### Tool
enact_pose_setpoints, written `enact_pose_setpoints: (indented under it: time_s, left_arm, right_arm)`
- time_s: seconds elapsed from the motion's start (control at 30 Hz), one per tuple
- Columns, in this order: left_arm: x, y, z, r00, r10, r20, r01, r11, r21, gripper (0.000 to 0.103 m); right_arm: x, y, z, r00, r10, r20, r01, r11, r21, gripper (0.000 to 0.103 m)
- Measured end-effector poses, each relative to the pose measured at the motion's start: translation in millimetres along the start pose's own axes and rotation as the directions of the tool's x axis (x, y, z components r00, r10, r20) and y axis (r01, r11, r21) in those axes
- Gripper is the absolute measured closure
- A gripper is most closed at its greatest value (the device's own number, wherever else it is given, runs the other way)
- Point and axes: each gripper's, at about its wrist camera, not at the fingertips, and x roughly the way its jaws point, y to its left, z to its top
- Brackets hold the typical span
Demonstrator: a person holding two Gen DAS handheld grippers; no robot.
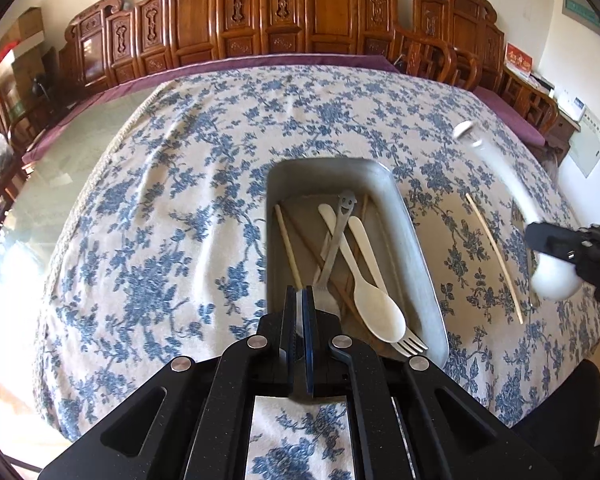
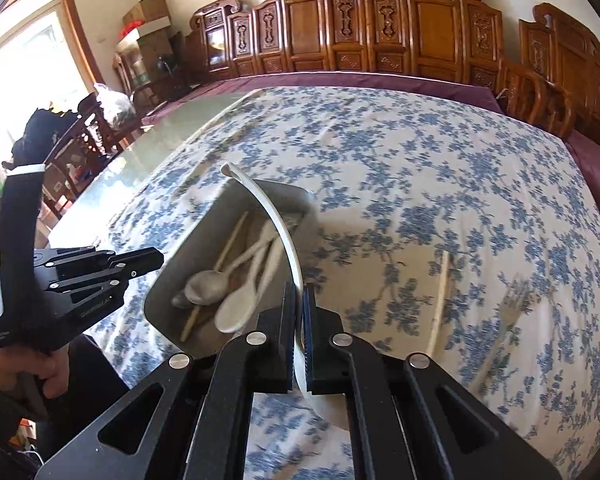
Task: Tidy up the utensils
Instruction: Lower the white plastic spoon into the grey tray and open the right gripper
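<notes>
Utensils sit mostly in the metal tray (image 1: 412, 240) on the blue-flowered tablecloth (image 1: 180, 200) — a pale spoon (image 1: 380, 312), a smiley-handled metal piece (image 1: 342, 220), a fork (image 1: 410, 345) and chopsticks (image 1: 288, 244) lie jumbled inside it, while a lone chopstick (image 1: 496, 256) and a second fork (image 2: 510, 312) lie on the cloth just beside it. Above the tray's right side the right gripper (image 2: 300, 344) has its fingers clamped on the bowl end of a long white ladle (image 2: 276, 220), whose curved handle reaches out over the tray. Smallest in the scene, the left gripper (image 1: 299, 320) hangs over the tray's near end with its fingers pressed together on nothing — a hand (image 2: 40, 376) grips its handle.
</notes>
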Motion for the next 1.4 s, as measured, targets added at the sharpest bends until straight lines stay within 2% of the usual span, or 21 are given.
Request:
enact_pose_setpoints:
  time_s: [0.43,0.7,1.1,1.4]
  left_arm:
    - [-35,42,-1,0.998,0.020,0.057,-0.017,0.999,-0.042,0.101]
    - [-46,57,-2,0.997,0.025,0.076,-0.020,0.998,-0.060,0.101]
    - [-53,63,-3,0.996,0.020,0.085,-0.015,0.998,-0.066,0.101]
    - [-57,63,-2,0.995,0.021,0.092,-0.016,0.998,-0.062,0.101]
  right_arm:
    - [31,55,17,0.994,0.107,-0.019,-0.106,0.994,0.036,0.098]
    - [64,64,21,0.986,0.160,-0.053,-0.153,0.981,0.119,0.098]
    - [93,46,21,0.986,0.142,-0.088,-0.124,0.975,0.184,0.095]
    - [105,39,30,0.991,0.092,-0.100,-0.075,0.984,0.163,0.093]
